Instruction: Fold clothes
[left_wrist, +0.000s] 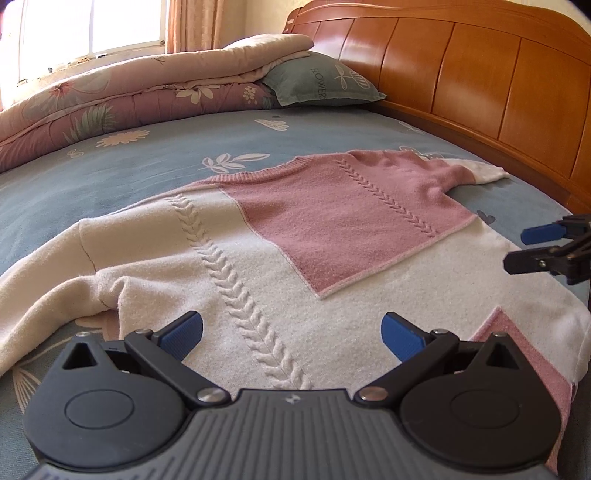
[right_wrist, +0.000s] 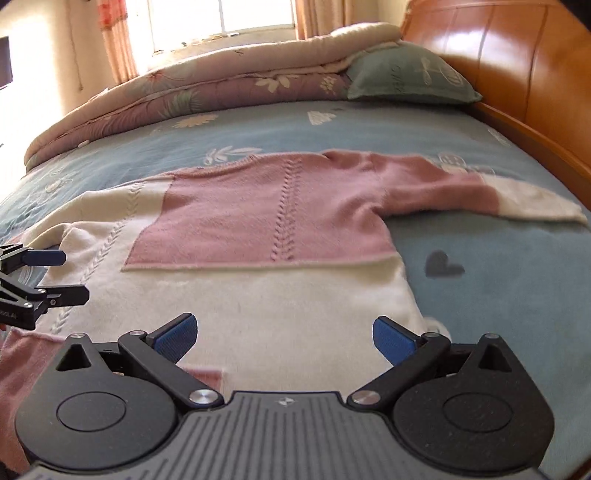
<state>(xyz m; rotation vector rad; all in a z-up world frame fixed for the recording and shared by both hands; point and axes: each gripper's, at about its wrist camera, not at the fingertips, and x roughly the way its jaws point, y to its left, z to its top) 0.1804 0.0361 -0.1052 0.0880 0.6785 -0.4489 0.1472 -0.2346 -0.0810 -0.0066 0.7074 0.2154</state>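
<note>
Lying flat: fuzzy cable-knit pink/cream sweater (left_wrist: 280, 236) w/ ribbed collar.

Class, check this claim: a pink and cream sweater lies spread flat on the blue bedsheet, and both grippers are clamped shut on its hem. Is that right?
Not quite. The sweater does lie spread on the blue bedsheet, but both wrist views show the left gripper and right gripper open above its hem, holding nothing.

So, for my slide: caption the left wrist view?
Open left gripper above a pink-and-cream sweater spread on the bed.
</note>
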